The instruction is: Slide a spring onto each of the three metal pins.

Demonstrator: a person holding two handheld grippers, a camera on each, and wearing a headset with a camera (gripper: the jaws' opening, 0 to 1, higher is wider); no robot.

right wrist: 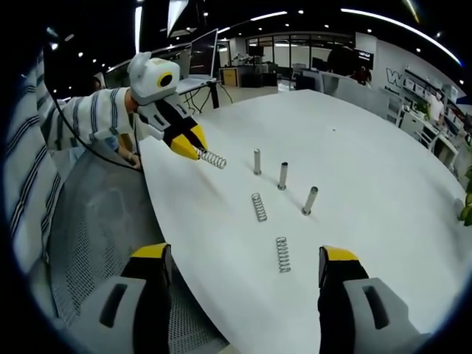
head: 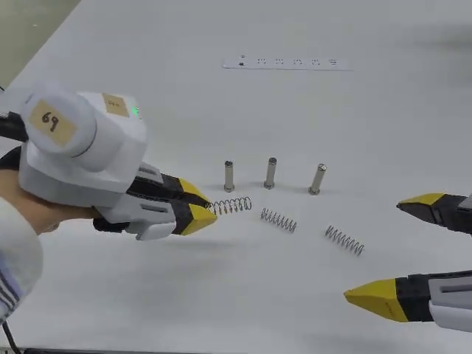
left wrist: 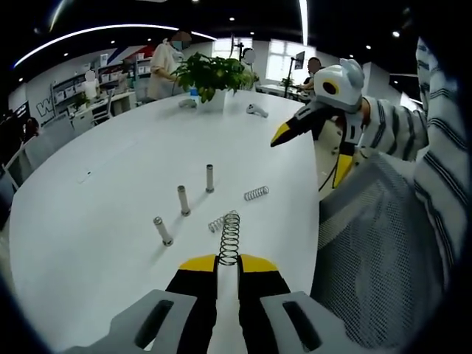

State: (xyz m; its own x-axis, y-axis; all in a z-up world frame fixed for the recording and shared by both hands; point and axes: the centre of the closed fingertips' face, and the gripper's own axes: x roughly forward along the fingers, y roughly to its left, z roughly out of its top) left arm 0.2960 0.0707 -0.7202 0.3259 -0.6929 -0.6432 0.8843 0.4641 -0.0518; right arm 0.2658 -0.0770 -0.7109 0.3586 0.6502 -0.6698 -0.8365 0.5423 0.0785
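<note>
White tabletop (head: 354, 133) spreads across the head view; the left gripper view sets an open office and a potted plant (left wrist: 214, 72) behind it. Three bare metal pins stand upright in a row at frame centre: left pin (head: 229, 175), middle pin (head: 271, 172) and right pin (head: 317, 179).

From the left edge comes the left tool (head: 200, 212), pinched narrow on one end of the held spring (head: 231, 204). That spring's long axis runs nearly level toward the right of the frame, crosswise to the upright left pin, which is just above it in the picture. As I judge it, the coming move turns on tipping the spring upright and bringing its free end over that pin's top.

The middle spring (head: 278, 220) and right spring (head: 344, 240) lie flat below the other two pins. The right tool (head: 383, 254), at lower right, is spread wide and holds nothing; it is the nearer one to the right spring.

The left gripper view shows the held spring jutting straight out from the jaw tips, with the pins off to its upper left. The right gripper view shows a clear gap between the spring's free end and the left pin, which the head view nearly closes. Whether the spring touches the tabletop I cannot tell.
</note>
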